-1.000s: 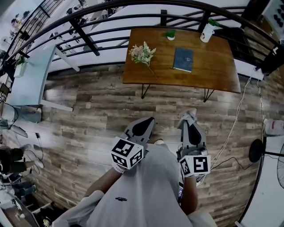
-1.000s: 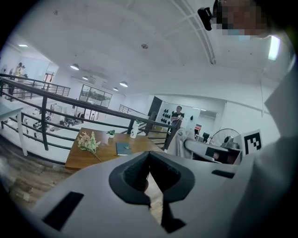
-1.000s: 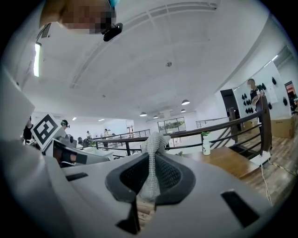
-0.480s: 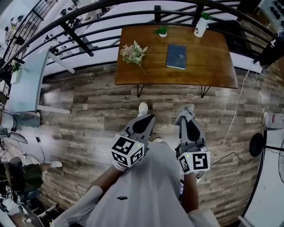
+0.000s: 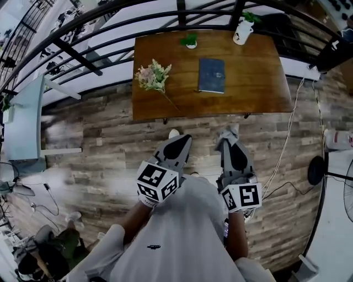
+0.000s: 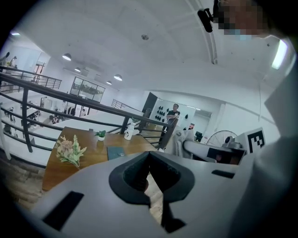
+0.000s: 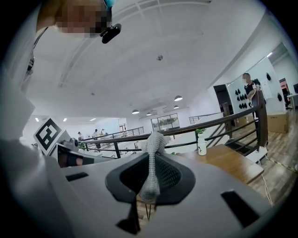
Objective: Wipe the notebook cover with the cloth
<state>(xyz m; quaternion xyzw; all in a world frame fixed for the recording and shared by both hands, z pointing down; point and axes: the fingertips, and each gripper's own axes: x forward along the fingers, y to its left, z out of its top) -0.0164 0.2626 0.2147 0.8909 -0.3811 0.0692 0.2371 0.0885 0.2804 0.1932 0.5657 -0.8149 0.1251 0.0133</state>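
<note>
A dark blue notebook (image 5: 212,75) lies flat near the middle of a brown wooden table (image 5: 259,82) ahead of me; in the left gripper view the notebook (image 6: 115,152) shows beyond the jaws. My right gripper (image 5: 230,137) is shut on a grey waffle cloth (image 7: 152,162), whose end pokes out past the jaws (image 5: 233,132). My left gripper (image 5: 182,141) is shut with nothing in it. Both grippers are held close to my body, over the plank floor, well short of the table.
On the table lie a bunch of pale flowers (image 5: 152,78), a small green potted plant (image 5: 189,40) and a white bottle with a plant (image 5: 241,33). A black railing (image 5: 99,14) runs behind it. A cable (image 5: 291,143) trails on the floor at right, near a fan (image 5: 316,171).
The table with the notebook has come nearer and slid left in the head view as I walk toward it. Both grippers keep their pose, the cloth still held.
</note>
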